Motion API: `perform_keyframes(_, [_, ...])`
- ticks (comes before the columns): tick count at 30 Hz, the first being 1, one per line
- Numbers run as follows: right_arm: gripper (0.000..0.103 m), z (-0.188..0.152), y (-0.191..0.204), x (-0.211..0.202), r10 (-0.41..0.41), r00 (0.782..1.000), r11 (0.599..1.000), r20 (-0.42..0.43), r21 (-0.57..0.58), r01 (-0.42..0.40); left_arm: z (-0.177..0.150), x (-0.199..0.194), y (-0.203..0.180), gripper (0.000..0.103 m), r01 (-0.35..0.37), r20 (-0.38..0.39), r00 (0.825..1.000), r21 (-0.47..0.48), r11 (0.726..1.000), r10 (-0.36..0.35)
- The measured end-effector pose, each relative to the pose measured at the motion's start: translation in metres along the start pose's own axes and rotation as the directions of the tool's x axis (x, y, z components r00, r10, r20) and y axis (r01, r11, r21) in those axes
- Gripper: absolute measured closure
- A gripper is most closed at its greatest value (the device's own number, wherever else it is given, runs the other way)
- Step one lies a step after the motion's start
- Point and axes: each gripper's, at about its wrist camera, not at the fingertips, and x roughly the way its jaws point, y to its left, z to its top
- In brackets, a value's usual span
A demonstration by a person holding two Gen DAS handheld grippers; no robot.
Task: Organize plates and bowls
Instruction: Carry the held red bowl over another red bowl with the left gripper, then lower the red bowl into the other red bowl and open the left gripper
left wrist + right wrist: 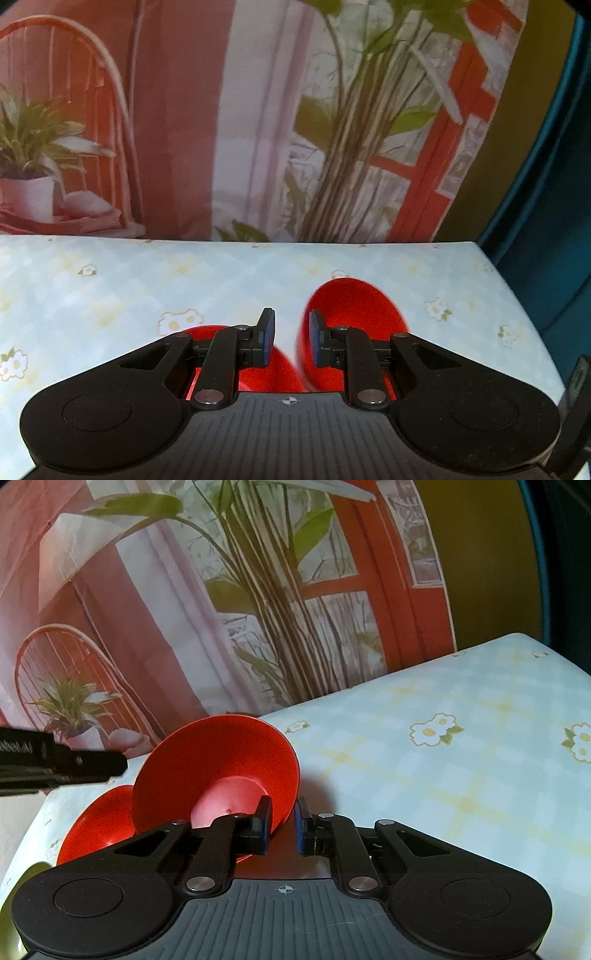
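Observation:
A red bowl (221, 760) stands tilted on its edge on the flowered tablecloth (443, 794). My right gripper (283, 805) is shut on its near rim, one pad inside and one outside. The same bowl (362, 306) shows just beyond the right finger in the left wrist view. A second red dish (96, 823) lies to its left, partly behind the bowl. My left gripper (291, 321) hovers over that dish (275, 373) with its jaws nearly together and nothing clearly pinched. From the right wrist view, the left gripper (92, 766) reaches in from the left, its tip close to the bowl's rim.
A printed backdrop (258, 129) of plants, curtains and a red window hangs right behind the table's far edge. The table's right corner (480, 247) drops off beside a blue curtain (554, 184). A pale green rim (37, 871) peeks out at the lower left.

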Motion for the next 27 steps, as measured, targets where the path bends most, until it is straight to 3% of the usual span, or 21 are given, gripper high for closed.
perform_keyframes(10, [0.091, 0.0, -0.001, 0.0, -0.002, 1.0, 1.0, -0.001, -0.002, 0.002, -0.01, 0.027, -0.007, 0.082, 0.012, -0.085, 0.996, 0.03, 0.999, -0.009])
perform_keyframes(16, [0.091, 0.002, -0.001, -0.001, 0.001, 1.0, 1.0, 0.002, 0.008, -0.001, -0.013, 0.022, -0.018, 0.083, 0.015, -0.063, 0.998, 0.094, 0.995, -0.009])
perform_keyframes(27, [0.091, 0.021, 0.008, -0.03, -0.009, 0.998, 1.0, 0.059, -0.009, 0.009, -0.012, 0.001, -0.018, 0.083, 0.053, -0.042, 0.998, 0.101, 0.993, -0.049])
